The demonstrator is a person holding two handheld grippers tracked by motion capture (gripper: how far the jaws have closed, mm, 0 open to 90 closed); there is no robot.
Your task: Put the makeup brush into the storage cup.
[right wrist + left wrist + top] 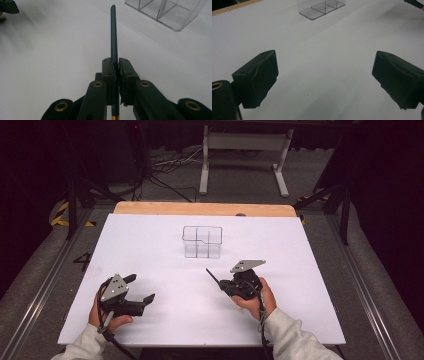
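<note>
A white sheet covers the table, leaving a strip of bare wood along the far edge. Beyond that lie grey carpet, loose cables and the legs of a white stand in a dark room. A clear divided box stands toward the far edge, about midway across. The right gripper, toward the near right corner, has its jaws clamped on a dark pencil, whose shaft points toward the box. The left gripper, near the near left corner, holds nothing, its jaws spread wide.
</note>
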